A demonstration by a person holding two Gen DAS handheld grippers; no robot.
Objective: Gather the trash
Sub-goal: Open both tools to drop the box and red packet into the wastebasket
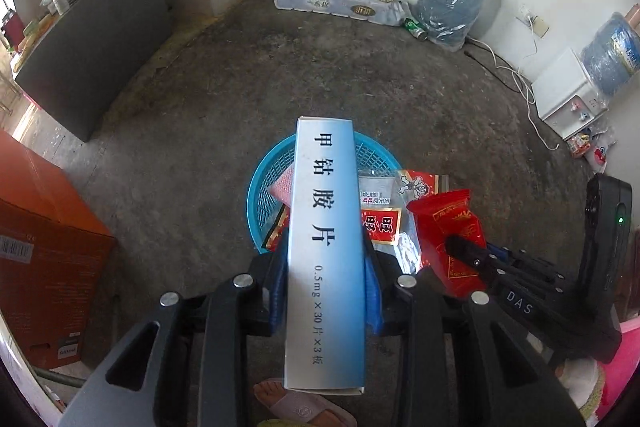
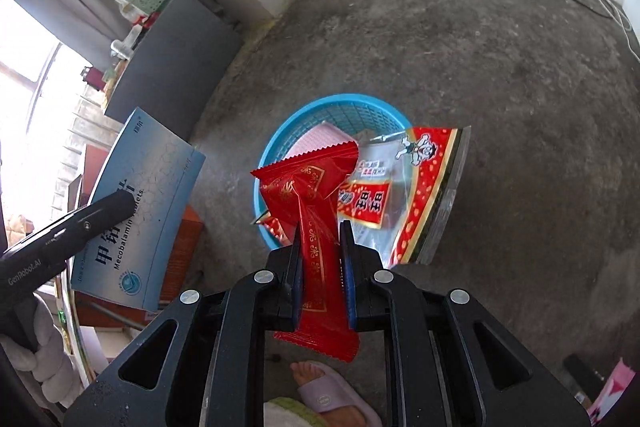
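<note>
Bare concrete floor point(image 1: 200, 107) fills the left wrist view; at centre the left hand-held gripper point(image 1: 326, 259) clamps a blue medicine box point(image 1: 326, 227) above the blue basket point(image 1: 260, 187). In the right wrist view, the right hand-held gripper point(image 2: 320, 239) pinches a red wrapper point(image 2: 316, 211) centre-frame over that basket. Dropping both in seems next: release over the rim.

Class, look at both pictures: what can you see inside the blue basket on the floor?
Inside the blue basket lie a pink packet and a large red-and-clear snack bag that overhangs its rim. The held red wrapper hides the middle.
</note>
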